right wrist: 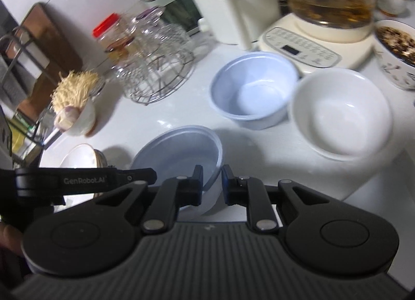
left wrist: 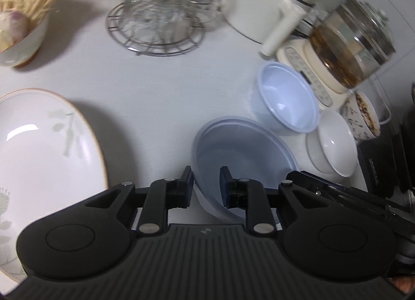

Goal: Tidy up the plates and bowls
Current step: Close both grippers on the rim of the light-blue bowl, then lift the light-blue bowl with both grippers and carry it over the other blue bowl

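While rim-straddling, both tongs (left wrist: 206, 186) (right wrist: 212, 184) around translucent bowl (left wrist: 241, 149) (right wrist: 181, 149), contents indiscernible.

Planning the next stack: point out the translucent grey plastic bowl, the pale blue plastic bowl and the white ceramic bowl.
Translucent grey plastic bowl (right wrist: 181, 149): right wrist view, inner wall.
Pale blue plastic bowl (right wrist: 255, 95): right wrist view, inside floor.
White ceramic bowl (right wrist: 339, 118): right wrist view, inside.

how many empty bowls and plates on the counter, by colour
translucent grey-blue bowl, both claws at its rim: 1
light blue bowl: 1
white bowl: 1
white leaf-pattern plate: 1
total: 4
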